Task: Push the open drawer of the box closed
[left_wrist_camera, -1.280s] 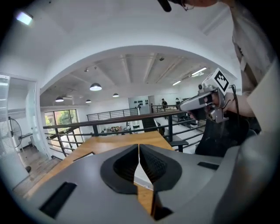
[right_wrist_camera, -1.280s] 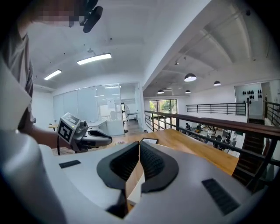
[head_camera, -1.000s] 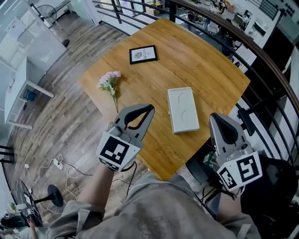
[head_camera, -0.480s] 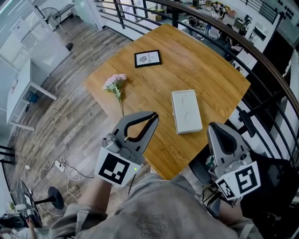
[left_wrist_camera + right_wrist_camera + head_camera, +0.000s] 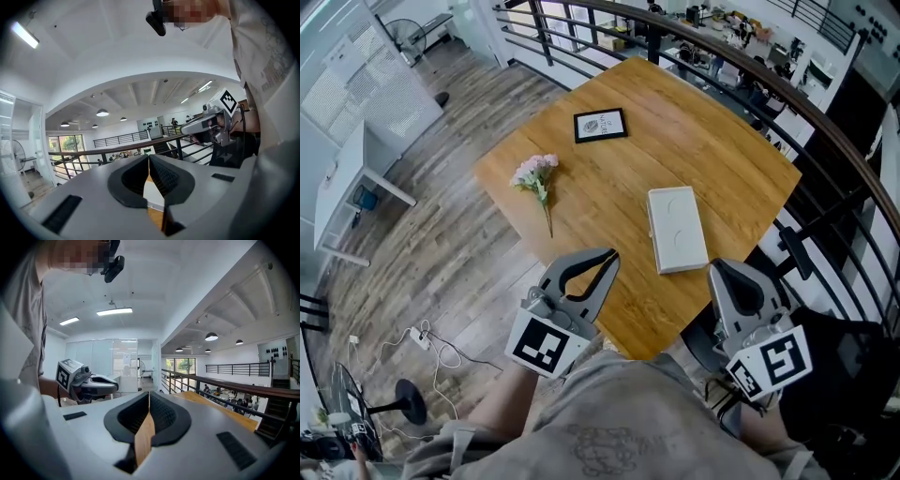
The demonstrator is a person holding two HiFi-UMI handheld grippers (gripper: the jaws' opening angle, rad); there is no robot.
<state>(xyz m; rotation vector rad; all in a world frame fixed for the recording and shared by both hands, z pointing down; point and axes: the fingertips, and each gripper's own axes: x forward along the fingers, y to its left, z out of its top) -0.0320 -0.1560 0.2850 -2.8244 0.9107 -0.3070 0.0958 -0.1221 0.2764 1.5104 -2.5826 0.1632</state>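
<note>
A flat white box (image 5: 678, 229) with two round dents in its top lies on the wooden table (image 5: 712, 150), near the front corner. From above I see no drawer sticking out of it. My left gripper (image 5: 610, 255) is held over the table's near edge, left of the box and short of it, with its jaws shut and empty. My right gripper (image 5: 717, 267) hangs just off the table's corner, below the box, also shut with nothing in it. Both gripper views point up at the hall, with the tips of the left gripper (image 5: 149, 157) and the right gripper (image 5: 149, 393) meeting.
A black picture frame (image 5: 600, 125) lies at the far side of the table. A sprig of pink flowers (image 5: 534, 173) lies near the left edge. A dark metal railing (image 5: 825, 141) curves round the right side. Wood floor lies to the left.
Both grippers have drawn back toward the person, away from the box. The head camera has shifted a little. The box has not moved.
</note>
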